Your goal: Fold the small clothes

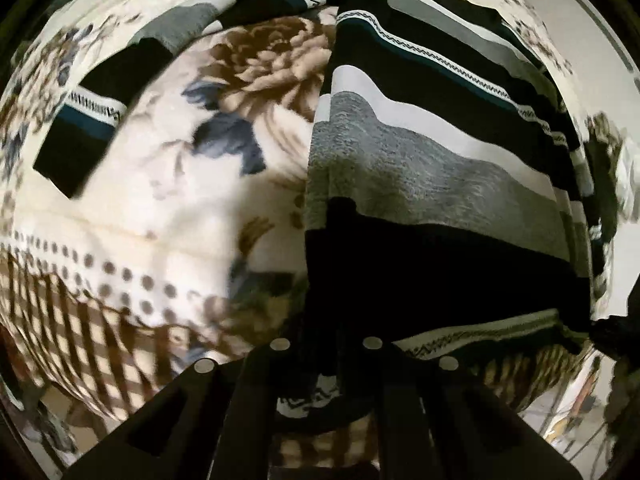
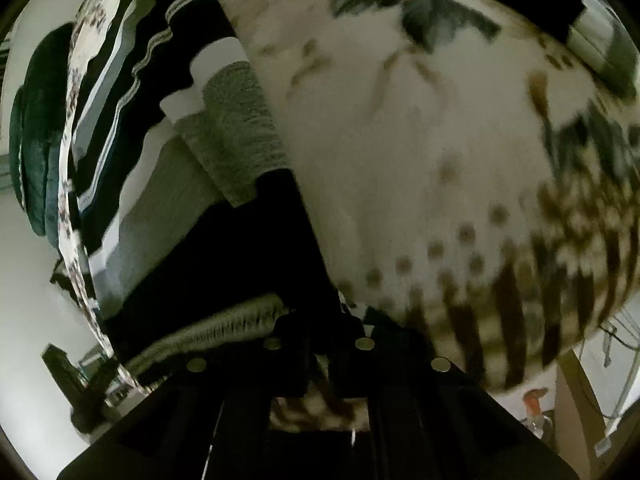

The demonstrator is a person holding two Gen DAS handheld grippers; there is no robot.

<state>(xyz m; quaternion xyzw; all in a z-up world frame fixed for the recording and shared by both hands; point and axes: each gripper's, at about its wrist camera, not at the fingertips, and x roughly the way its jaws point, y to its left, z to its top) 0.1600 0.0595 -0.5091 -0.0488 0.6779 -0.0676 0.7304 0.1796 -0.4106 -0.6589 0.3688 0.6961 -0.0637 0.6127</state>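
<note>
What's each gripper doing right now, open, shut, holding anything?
Left gripper: shut on the hem of the striped sweater.
Right gripper: shut on the sweater's dark edge, over the floral blanket.

A cream blanket (image 1: 160, 208) printed with brown and blue flowers, dots and a brown check border spreads below both tools. Directly on it lies a striped garment (image 1: 432, 184), black, grey and white, ahead of the left tool, its sleeve (image 1: 92, 120) stretched out further left.
</note>
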